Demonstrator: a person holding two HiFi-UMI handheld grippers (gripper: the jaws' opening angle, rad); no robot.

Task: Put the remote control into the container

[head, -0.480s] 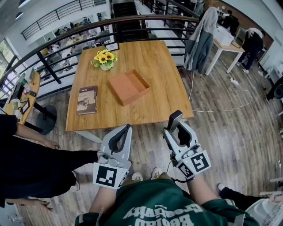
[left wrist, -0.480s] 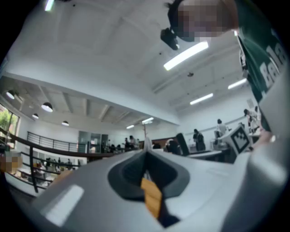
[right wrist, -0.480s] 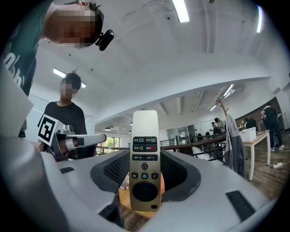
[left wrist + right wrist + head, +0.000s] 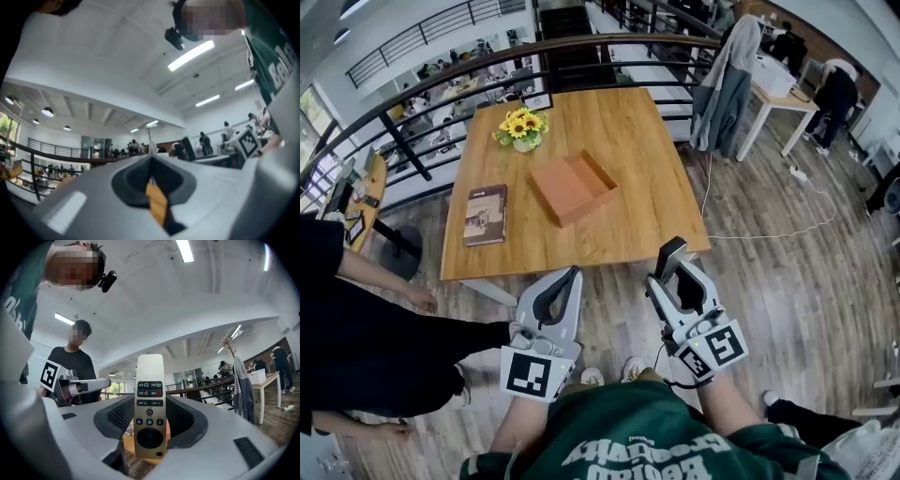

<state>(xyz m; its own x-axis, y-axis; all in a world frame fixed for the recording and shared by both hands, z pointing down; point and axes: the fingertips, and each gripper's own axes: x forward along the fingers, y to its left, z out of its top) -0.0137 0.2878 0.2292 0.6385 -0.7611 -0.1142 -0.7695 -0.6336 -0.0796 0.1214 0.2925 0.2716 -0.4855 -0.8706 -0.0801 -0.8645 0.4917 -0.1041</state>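
A cream remote control (image 4: pixel 150 404) with dark buttons stands upright between the pads of my right gripper (image 4: pixel 150 414), which is shut on it. In the head view the remote control (image 4: pixel 671 254) sticks out past the right gripper (image 4: pixel 673 265), short of the near edge of the wooden table (image 4: pixel 628 131). The container (image 4: pixel 573 186), a shallow orange-brown open box, lies mid-table and is empty. My left gripper (image 4: pixel 571 275) is beside the right one, its jaws meeting at the tips with nothing held. From its own camera, the left gripper (image 4: pixel 151 157) points level over the railing.
A book (image 4: pixel 485 213) lies left of the container, and a pot of sunflowers (image 4: pixel 522 127) stands behind it. A person in black (image 4: pixel 366 347) stands at my left. A railing (image 4: pixel 441 84) runs behind the table. A coat rack (image 4: pixel 727 84) stands at the right.
The person at the left has shifted a little. Both grippers and the remote stay where they were.
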